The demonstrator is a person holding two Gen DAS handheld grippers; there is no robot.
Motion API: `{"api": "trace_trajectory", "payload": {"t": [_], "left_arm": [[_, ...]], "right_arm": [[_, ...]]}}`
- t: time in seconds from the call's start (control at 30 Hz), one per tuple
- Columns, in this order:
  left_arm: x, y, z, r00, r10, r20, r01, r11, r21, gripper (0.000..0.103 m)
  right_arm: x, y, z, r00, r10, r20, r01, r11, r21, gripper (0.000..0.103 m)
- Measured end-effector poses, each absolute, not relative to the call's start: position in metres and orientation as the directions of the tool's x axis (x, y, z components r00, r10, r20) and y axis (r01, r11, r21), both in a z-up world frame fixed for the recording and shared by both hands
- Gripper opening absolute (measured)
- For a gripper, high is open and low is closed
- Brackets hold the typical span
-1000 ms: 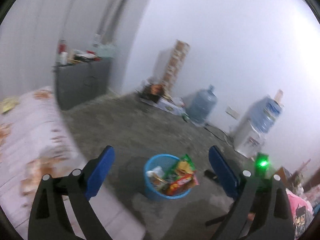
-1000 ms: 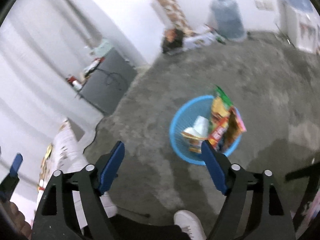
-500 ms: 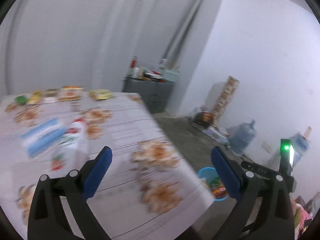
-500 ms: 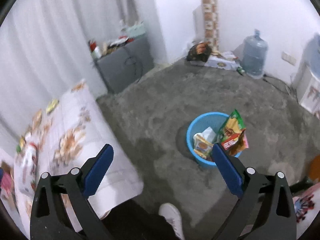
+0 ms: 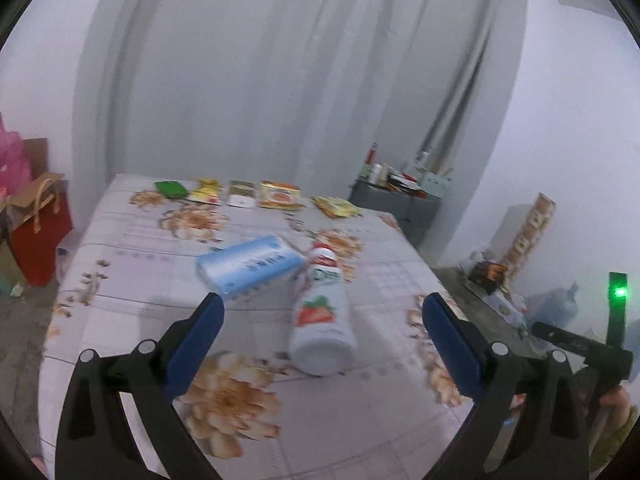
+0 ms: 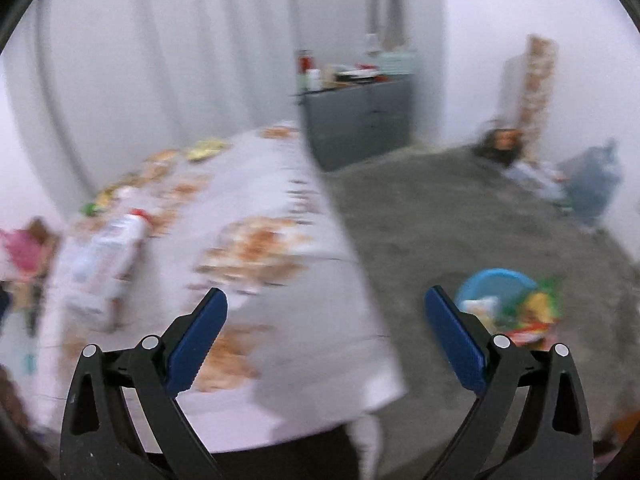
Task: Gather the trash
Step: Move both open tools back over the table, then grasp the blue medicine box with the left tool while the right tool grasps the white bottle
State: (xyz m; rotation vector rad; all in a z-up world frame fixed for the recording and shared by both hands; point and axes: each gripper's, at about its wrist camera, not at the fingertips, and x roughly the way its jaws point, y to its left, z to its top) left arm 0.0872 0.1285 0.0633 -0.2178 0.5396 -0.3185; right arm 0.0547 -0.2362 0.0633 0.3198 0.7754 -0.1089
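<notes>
So the blue basket (image 6: 496, 284) sits on the grey floor (image 6: 460, 220) off to the right of the bench (image 5: 132, 240), and it's stuffed: a white crumpled bit on its left side and colourful snack wrappers (image 6: 532, 312) sticking up over the right rim. That view is pretty blurry, so I can't read any labels.

The rest of the trash is on the bench with the flowery cloth. A white bottle (image 5: 324, 312) with a red cap and strawberry picture lies on its side, base toward the camera. A light blue pack (image 5: 250, 266) lies right beside it, up and left, touching or nearly touching near the cap end. Along the far edge there's a row of small packets (image 5: 280, 195): green, yellow, white and orange ones.

The left claw (image 5: 320, 344) is spread wide with nothing in it, and the bottle's base sits right between its blue pads in the view, a little beyond them. The right claw (image 6: 326, 336) is also wide apart and empty, hanging over the near corner of the bench, with the bottle well off to its left and the basket just past its right finger.
</notes>
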Motion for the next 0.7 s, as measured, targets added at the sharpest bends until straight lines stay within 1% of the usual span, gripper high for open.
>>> {"api": "trace_trajectory", "payload": {"t": [0.13, 0.27, 0.37, 0.43, 0.57, 0.63, 0.7], "left_arm": [[0.092, 0.145, 0.055, 0.817, -0.326, -0.476, 0.194, 0.932, -0.305, 0.097], [0.104, 0.152, 0.047, 0.809, -0.307, -0.5, 0.171, 0.939, -0.3, 0.097], [0.127, 0.155, 0.05, 0.786, -0.301, -0.54, 0.206, 0.951, -0.232, 0.097], [0.148, 0.155, 0.052, 0.76, -0.309, -0.571, 0.252, 0.951, -0.179, 0.097], [0.198, 0.15, 0.04, 0.678, -0.33, -0.657, 0.368, 0.926, -0.084, 0.097], [0.215, 0.149, 0.032, 0.663, -0.316, -0.678, 0.399, 0.916, -0.036, 0.097], [0.229, 0.15, 0.027, 0.649, -0.325, -0.688, 0.424, 0.905, -0.028, 0.097]], "right_arm": [[0.081, -0.21, 0.072, 0.702, 0.194, -0.685, 0.101, 0.925, 0.366, 0.095], [0.117, -0.179, 0.079, 0.668, 0.328, -0.668, 0.024, 0.888, 0.459, 0.095], [0.15, -0.156, 0.077, 0.609, 0.423, -0.67, -0.027, 0.856, 0.516, 0.094], [0.175, -0.136, 0.071, 0.545, 0.493, -0.678, -0.055, 0.828, 0.558, 0.091], [0.212, -0.109, 0.049, 0.448, 0.554, -0.702, -0.03, 0.794, 0.608, 0.086], [0.229, -0.095, 0.035, 0.398, 0.572, -0.717, -0.007, 0.783, 0.621, 0.083], [0.243, -0.082, 0.023, 0.35, 0.588, -0.729, -0.001, 0.779, 0.628, 0.082]]}}
